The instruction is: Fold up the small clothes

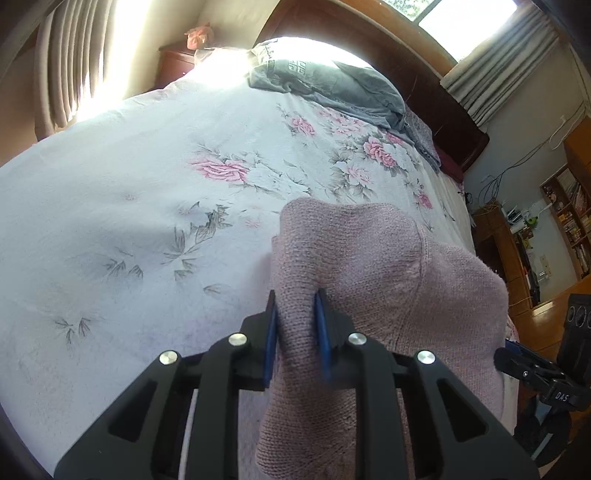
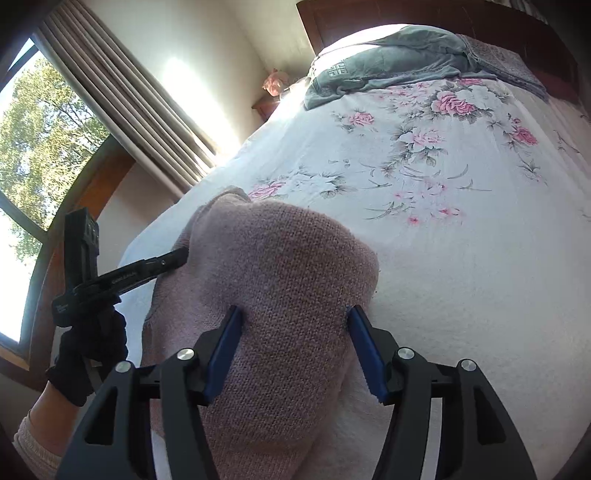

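The left claw [image 1: 297,332] is nearly closed, its blue pads [image 1: 271,339] pinching a fold of the pink knitted garment [image 1: 369,280]. The knit bunches up from between the pads toward 12 o'clock and spreads away to 3 o'clock, where its far edge hangs just inside the side edge of the bed [image 1: 110,229]. In the left wrist view the right claw's black body shows at 4 o'clock, beside that hanging edge.

The right claw [image 2: 291,347] stands wider apart, a blue pad [image 2: 225,354] pressed against each side of a thick bunch of the same garment [image 2: 277,280]; it grips the knit between them. In the right wrist view the left claw [image 2: 181,254] reaches in from 9 o'clock, its tip buried in the garment's edge, held by a hand in a black glove [image 2: 92,354] with a cream sleeve [image 2: 33,446] below.

The floral bedspread [image 2: 461,258] lies flat and open from 12 to 3 o'clock of the garment. A grey folded garment [image 2: 380,66] sits well apart at the headboard [image 2: 369,18] end. Striped curtains [image 2: 122,99] and a window [image 2: 40,147] border the bed at 10 o'clock.
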Demonstrator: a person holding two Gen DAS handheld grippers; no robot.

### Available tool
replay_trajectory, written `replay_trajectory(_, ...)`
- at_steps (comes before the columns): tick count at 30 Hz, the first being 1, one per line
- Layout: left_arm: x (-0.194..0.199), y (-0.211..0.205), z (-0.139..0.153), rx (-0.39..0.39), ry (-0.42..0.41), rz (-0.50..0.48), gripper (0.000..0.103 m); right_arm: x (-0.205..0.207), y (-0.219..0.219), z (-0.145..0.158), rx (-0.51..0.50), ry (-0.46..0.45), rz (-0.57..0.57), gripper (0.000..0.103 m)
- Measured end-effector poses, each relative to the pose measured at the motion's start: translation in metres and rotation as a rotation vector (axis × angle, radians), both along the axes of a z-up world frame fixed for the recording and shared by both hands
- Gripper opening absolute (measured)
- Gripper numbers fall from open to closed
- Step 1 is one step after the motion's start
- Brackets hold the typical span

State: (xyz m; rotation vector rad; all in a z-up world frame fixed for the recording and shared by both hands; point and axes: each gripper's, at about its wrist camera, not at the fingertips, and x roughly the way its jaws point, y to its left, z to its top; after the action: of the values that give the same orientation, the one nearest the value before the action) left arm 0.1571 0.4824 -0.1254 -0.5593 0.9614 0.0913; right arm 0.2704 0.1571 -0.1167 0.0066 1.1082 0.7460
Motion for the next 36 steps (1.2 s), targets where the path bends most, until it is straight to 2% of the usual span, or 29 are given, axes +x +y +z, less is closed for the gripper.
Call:
replay_trajectory(1,0.002,0.0,-0.003,0.003,0.004,0.0,0.019,0.001,0.002,-0.002,-0.014,-0.009,-0.003,0.063)
replay_trajectory(5,0.001,0.007,0.009,-0.021,0.004,0.014,0.024,0.009,-0.008,-0.007,0.024,0.06,-0.02,0.065)
replay_trajectory(8,-0.015,0.005,0.037,0.037,-0.034,0.016,0.026,0.0,-0.017,0.011,0.009,0.03,-0.029,0.064)
replay_trajectory(10,-0.033,-0.006,0.058,0.079,-0.078,-0.009,0.026,-0.016,-0.021,0.028,0.028,0.0,-0.004,0.064)
replay_trajectory(13,-0.063,-0.033,0.079,0.076,-0.123,-0.061,0.026,-0.052,-0.017,0.047,0.053,-0.027,0.077,0.064)
replay_trajectory(15,-0.081,-0.052,0.085,0.075,-0.143,-0.096,0.028,-0.078,-0.013,0.046,0.003,-0.056,0.11,0.063)
replay_trajectory(18,-0.101,-0.074,0.077,0.121,-0.117,-0.114,0.029,-0.101,-0.011,0.029,-0.13,-0.096,0.084,0.063)
replay_trajectory(22,-0.113,-0.089,0.042,0.185,-0.023,-0.13,0.029,-0.109,-0.019,-0.008,-0.14,0.004,0.077,0.063)
replay_trajectory(24,-0.116,-0.087,0.022,0.173,0.023,-0.116,0.028,-0.108,-0.024,-0.023,-0.163,0.019,0.063,0.063)
replay_trajectory(26,-0.119,-0.082,0.008,0.16,0.028,-0.106,0.028,-0.104,-0.029,-0.034,-0.151,0.057,0.053,0.064)
replay_trajectory(31,-0.122,-0.072,0.013,0.081,0.028,-0.089,0.029,-0.103,-0.035,-0.035,-0.13,0.072,0.055,0.066)
replay_trajectory(32,-0.123,-0.067,0.018,0.047,0.023,-0.088,0.03,-0.102,-0.037,-0.03,-0.117,0.07,0.057,0.066)
replay_trajectory(34,-0.128,-0.055,0.033,-0.004,-0.026,-0.07,0.041,-0.1,-0.044,-0.014,-0.06,0.06,0.047,0.066)
replay_trajectory(36,-0.127,-0.04,0.043,-0.018,-0.057,-0.045,0.061,-0.092,-0.052,0.0,0.007,0.067,0.031,0.067)
